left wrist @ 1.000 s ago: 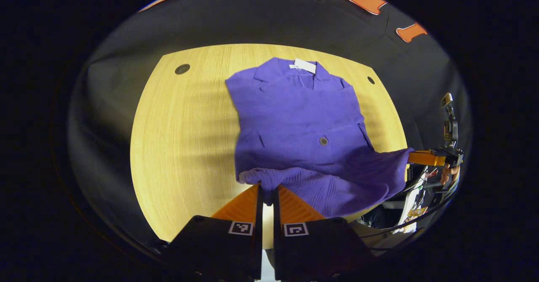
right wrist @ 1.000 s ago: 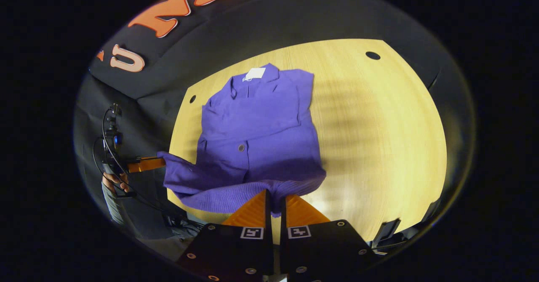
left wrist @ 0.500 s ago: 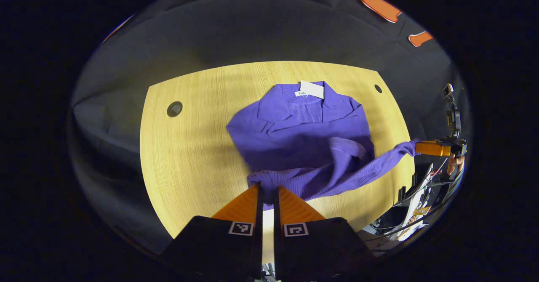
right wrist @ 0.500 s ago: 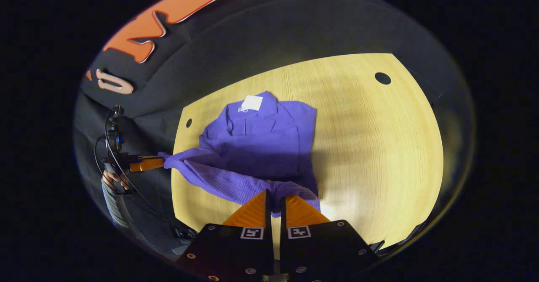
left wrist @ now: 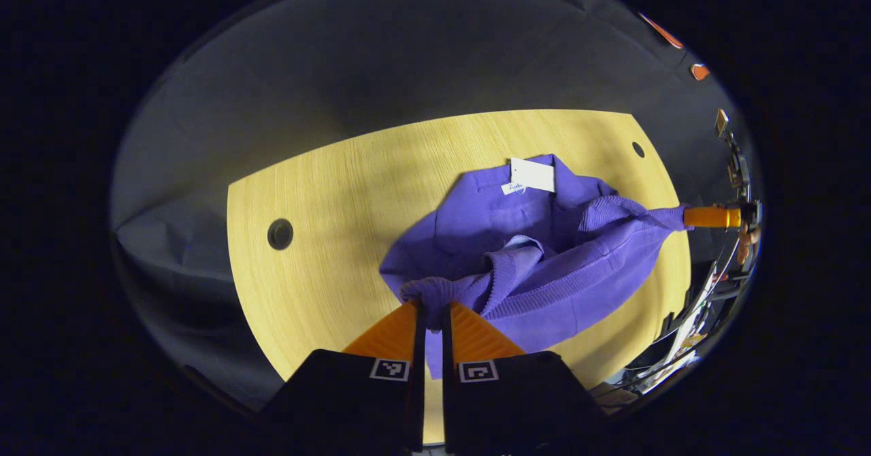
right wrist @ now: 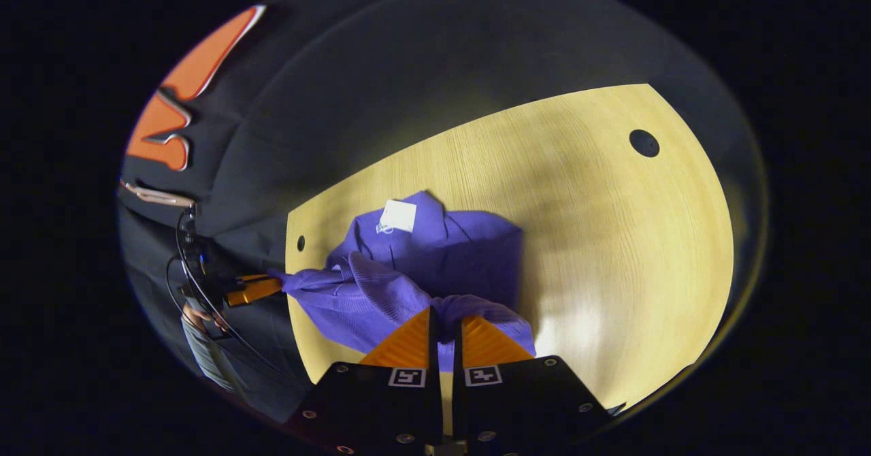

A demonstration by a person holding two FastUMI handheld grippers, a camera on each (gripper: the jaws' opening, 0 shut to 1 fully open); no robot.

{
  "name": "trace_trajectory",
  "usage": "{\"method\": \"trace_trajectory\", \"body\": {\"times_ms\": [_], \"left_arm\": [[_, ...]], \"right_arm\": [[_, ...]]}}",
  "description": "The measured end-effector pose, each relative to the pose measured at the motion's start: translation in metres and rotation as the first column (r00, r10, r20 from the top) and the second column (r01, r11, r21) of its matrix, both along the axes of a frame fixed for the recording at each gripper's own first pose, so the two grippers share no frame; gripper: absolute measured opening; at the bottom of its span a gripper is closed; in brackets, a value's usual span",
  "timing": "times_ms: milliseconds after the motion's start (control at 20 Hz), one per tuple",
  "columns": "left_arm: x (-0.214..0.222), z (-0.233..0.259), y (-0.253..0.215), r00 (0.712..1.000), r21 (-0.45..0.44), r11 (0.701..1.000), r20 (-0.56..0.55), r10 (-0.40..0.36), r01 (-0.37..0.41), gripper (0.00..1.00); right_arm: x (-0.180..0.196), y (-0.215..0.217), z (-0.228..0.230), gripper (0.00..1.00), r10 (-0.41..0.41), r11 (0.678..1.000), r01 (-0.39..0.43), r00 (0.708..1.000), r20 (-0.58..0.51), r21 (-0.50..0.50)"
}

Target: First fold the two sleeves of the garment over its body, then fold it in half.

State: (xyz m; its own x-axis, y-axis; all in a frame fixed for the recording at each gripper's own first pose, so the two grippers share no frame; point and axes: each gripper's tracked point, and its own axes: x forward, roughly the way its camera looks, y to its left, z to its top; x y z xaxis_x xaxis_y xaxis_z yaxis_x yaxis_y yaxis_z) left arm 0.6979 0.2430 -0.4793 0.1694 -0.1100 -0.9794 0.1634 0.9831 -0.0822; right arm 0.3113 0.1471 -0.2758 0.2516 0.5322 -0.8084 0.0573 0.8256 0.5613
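Since 0.5 s earlier, both grippers had carried the garment's (left wrist: 544, 265) ribbed hem farther toward its collar, so less of the body lay flat. The left gripper (left wrist: 430, 310) was clamped on 1 bunched hem corner at the lower centre of the left gripper view; the right gripper (right wrist: 446, 320) was clamped on the other. The purple garment lay at the centre-right of the wooden table (left wrist: 326, 197), partly lifted. A white tag (left wrist: 533, 174) sat at the collar, its writing too small to read. 2 dark round holes (left wrist: 280, 234) marked the tabletop.
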Motion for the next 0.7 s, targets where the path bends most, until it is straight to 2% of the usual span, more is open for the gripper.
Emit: {"method": "trace_trajectory", "body": {"times_ms": [200,250,300,450,500,550,600,650,700], "left_arm": [[0.035,-0.011,0.005,0.989,0.02,0.996,0.119,0.082,-0.085,0.14],[0.045,-0.009,0.009,0.979,0.021,0.993,0.17,0.11,-0.115,0.22],[0.055,-0.009,0.014,0.967,0.041,0.988,0.217,0.136,-0.148,0.24],[0.076,-0.001,0.038,0.91,0.1,0.968,0.374,0.179,-0.231,0.34],[0.077,0.005,0.039,0.897,0.097,0.965,0.401,0.184,-0.242,0.34],[0.08,0.009,0.036,0.884,0.089,0.964,0.426,0.192,-0.252,0.34],[0.076,0.014,0.033,0.877,0.08,0.963,0.437,0.199,-0.258,0.34],[0.076,0.017,0.031,0.866,0.068,0.962,0.456,0.207,-0.266,0.37],[0.073,0.023,0.024,0.853,0.049,0.961,0.473,0.219,-0.274,0.48]], "right_arm": [[0.04,0.008,-0.007,0.07,-0.123,0.99,0.123,0.992,-0.004,0.064],[0.051,0.014,-0.008,0.1,-0.155,0.984,0.154,0.988,0.011,0.087],[0.061,0.015,-0.007,0.11,-0.193,0.976,0.189,0.981,0.022,0.105],[0.08,0.013,-0.003,0.25,-0.258,0.958,0.248,0.964,0.06,0.142],[0.086,0.012,0.004,0.32,-0.277,0.951,0.262,0.958,0.077,0.162],[0.092,0.01,0.008,0.35,-0.295,0.945,0.277,0.951,0.089,0.176],[0.098,0.007,0.012,0.26,-0.324,0.935,0.301,0.94,0.108,0.186],[0.103,0.0,0.016,0.47,-0.35,0.929,0.326,0.927,0.135,0.174],[0.106,-0.003,0.022,0.65,-0.356,0.928,0.327,0.92,0.166,0.177]]}}
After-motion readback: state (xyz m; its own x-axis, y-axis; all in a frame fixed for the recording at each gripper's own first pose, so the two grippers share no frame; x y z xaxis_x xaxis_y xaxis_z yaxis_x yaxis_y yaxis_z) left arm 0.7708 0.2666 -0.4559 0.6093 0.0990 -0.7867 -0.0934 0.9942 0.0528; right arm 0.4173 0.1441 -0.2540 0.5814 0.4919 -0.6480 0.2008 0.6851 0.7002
